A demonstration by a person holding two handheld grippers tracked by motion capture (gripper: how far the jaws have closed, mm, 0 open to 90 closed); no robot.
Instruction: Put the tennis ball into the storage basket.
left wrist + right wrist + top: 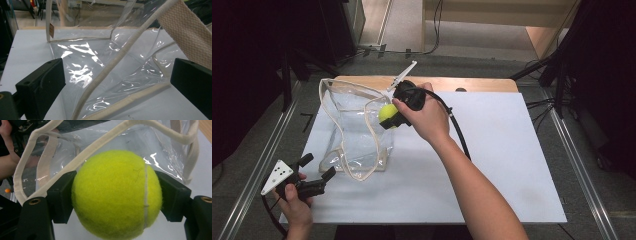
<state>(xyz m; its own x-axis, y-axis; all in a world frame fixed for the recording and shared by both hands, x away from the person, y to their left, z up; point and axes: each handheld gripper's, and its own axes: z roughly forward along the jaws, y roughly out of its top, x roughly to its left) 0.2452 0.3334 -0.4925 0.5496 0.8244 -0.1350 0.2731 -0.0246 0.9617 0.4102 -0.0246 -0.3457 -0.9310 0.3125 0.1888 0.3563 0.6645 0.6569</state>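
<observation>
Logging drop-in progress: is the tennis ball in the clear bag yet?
Out. The tennis ball sits clamped in the right gripper at the clear bag rim.

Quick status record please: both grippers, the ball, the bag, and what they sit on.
right gripper: shut on the tennis ball, held at the bag's open rim
tennis ball: yellow-green, clamped between both jaws
left gripper: open, holds nothing, near the bag's lower corner
clear bag: transparent, cream trim and straps, mouth open, standing on the sheet
white sheet: covers the table
</observation>
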